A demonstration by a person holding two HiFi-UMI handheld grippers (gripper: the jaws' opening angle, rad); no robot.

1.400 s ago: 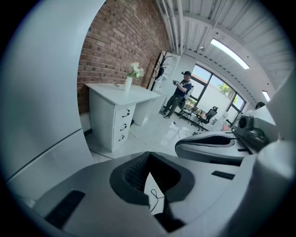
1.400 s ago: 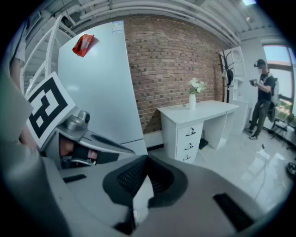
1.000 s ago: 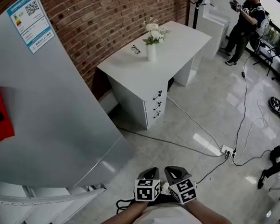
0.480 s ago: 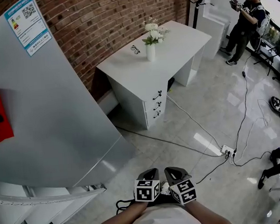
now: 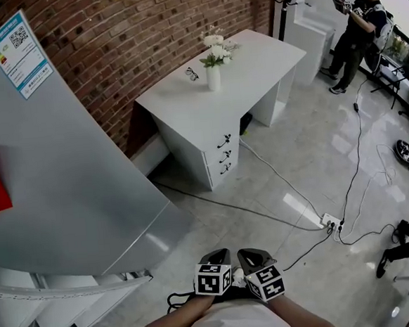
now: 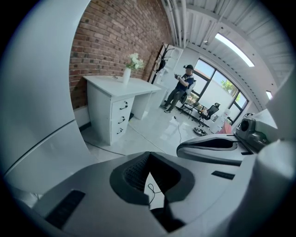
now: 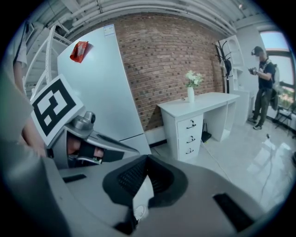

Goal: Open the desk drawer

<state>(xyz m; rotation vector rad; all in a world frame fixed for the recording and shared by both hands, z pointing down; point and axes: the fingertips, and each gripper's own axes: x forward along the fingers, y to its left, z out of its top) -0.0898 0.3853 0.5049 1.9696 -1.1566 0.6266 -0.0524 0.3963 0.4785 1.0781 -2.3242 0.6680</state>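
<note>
Two handheld claws near, side by side, well apart from desk. Left gripper [image 5: 217,253] jaws pressed together, nothing between. Right gripper [image 5: 251,251] likewise. White rectangular desk [image 5: 253,60] far, against red brick wall [image 5: 145,30]. Its three white stacked drawers [image 5: 222,154] with black handles sit flush, closed. White flower vase [image 5: 213,77] on desktop.

A vase [image 5: 213,77] stands on the desk [image 5: 259,56], fridge [image 5: 64,170] left.

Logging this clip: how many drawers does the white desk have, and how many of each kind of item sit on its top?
Drawers: 3
Vase with flowers: 1
Pair of glasses: 1
Total: 5
</note>
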